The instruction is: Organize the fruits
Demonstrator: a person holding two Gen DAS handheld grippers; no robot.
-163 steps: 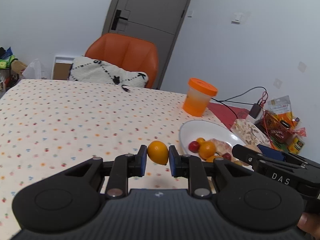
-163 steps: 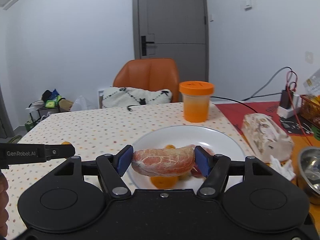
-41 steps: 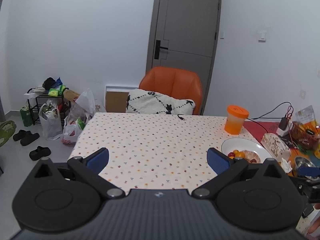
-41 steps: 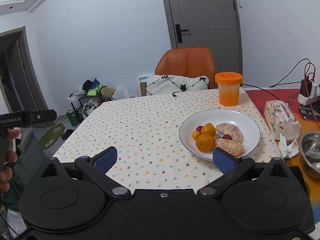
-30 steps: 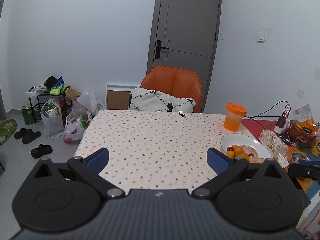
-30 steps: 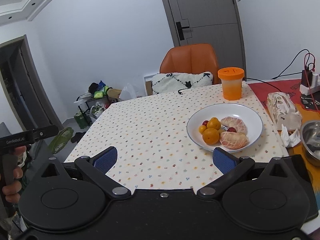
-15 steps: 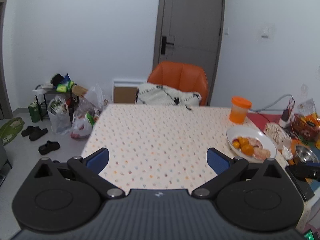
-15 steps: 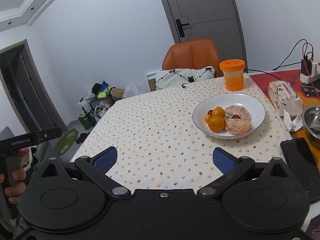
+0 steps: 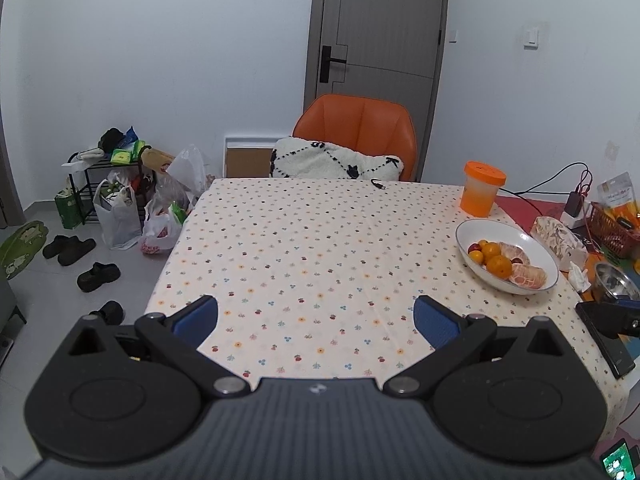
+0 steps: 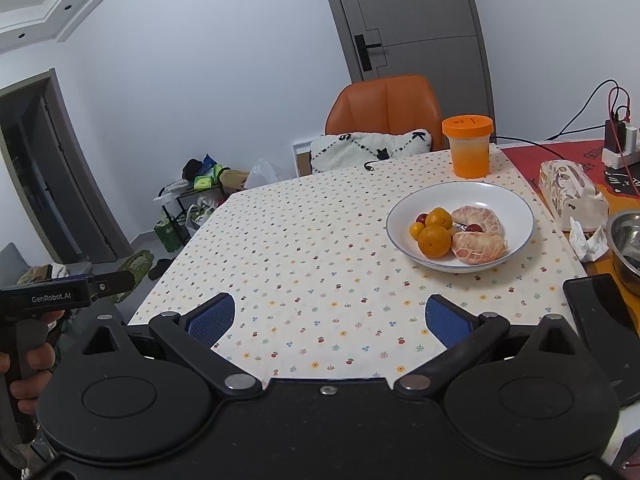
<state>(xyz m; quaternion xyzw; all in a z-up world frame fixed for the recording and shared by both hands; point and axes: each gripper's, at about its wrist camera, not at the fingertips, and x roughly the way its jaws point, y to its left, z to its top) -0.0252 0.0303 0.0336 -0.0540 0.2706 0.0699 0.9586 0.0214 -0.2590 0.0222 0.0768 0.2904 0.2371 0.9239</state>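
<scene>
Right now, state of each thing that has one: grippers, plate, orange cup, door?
left gripper: open, empty
right gripper: open, empty
plate: upright on the table, holds all the fruit
oranges: in the plate
peeled citrus pieces: in the plate
orange cup: upright, lid on
door: closed

Your table (image 10: 304, 248) wears a dotted cloth. On it to the right sits the white bowl (image 10: 516, 204) of fruit; behind it stands the orange cup (image 10: 469, 148).
</scene>
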